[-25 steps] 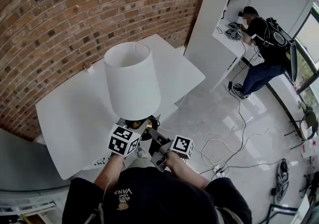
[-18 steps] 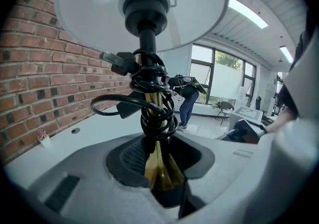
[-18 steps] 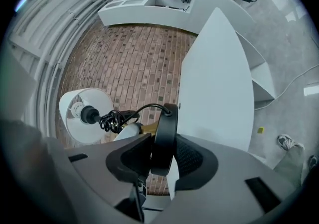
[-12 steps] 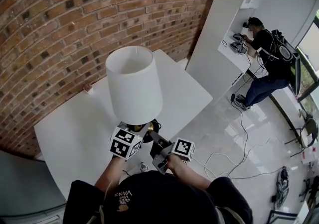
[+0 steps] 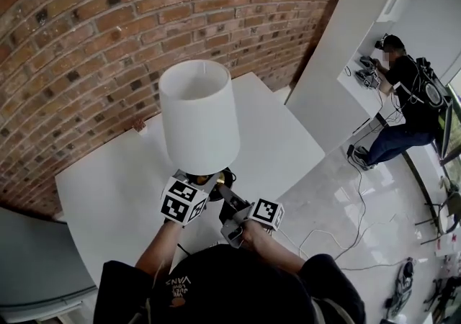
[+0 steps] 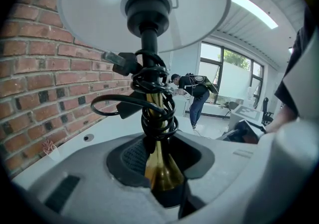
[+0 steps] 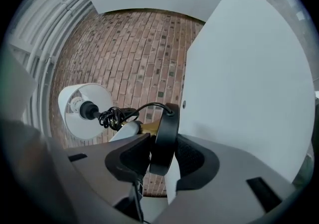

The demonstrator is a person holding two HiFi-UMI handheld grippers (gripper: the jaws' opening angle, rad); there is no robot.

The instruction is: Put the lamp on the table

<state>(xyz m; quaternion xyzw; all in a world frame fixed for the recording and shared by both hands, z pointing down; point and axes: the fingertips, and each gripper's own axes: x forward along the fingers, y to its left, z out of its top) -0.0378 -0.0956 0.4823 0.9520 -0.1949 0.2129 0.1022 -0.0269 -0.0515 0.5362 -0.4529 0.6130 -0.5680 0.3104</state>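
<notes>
The left hand-held gripper [image 6: 160, 161] pinches the lamp's brass stem [image 6: 159, 175] just under the coiled black cable [image 6: 152, 81]. The right hand-held gripper [image 7: 162, 156] has the round black base [image 7: 165, 136] edge-on between its pads, its jaws opening though both pads look to touch it. The lamp [image 5: 199, 117] stands upright at the near side of the white bench [image 5: 101, 178]; a second ago it was at the bench's edge, and now it is further in. There are two grippers, one lamp, one bench and one person [image 5: 412, 92] far off.
</notes>
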